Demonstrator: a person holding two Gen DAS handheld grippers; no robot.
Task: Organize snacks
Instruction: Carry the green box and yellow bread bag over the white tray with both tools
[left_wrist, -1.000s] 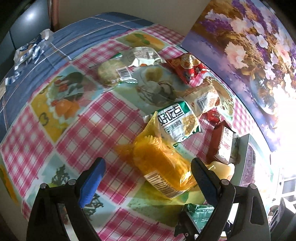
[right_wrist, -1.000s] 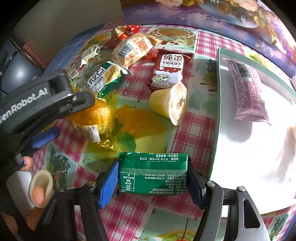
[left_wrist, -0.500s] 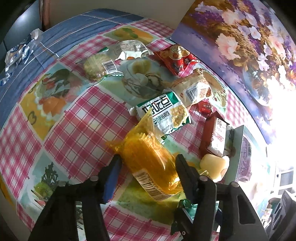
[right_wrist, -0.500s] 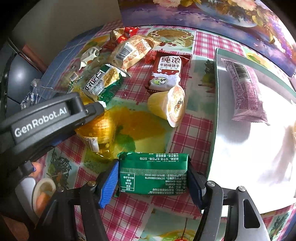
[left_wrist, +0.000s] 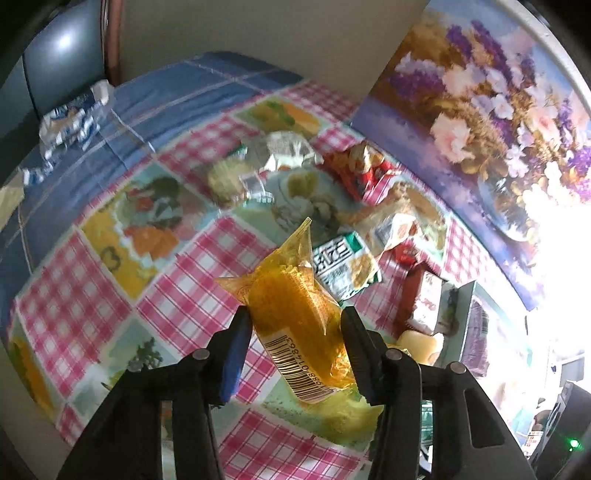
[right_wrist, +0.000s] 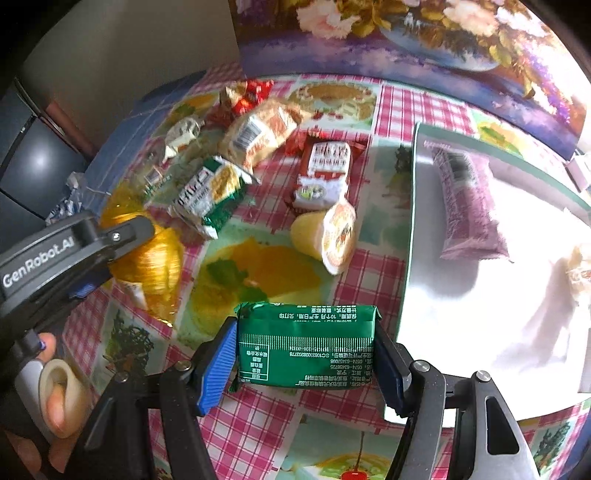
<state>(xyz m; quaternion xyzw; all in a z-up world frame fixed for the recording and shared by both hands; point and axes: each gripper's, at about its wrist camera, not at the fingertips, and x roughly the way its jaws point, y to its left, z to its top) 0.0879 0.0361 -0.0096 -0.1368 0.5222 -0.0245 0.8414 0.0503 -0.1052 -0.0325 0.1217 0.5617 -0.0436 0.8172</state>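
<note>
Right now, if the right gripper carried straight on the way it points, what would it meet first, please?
The right gripper, shut on the green packet, points over bare tablecloth. Probably the tipped jelly cup comes first, though depth is unclear.

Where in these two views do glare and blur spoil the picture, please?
Left wrist view: the right edge is blown out to white, and the far snacks are motion-blurred, while the yellow packet in the left tool stays fairly sharp. Right wrist view: glare whitens the tray; the green packet in the right tool is sharp.
</note>
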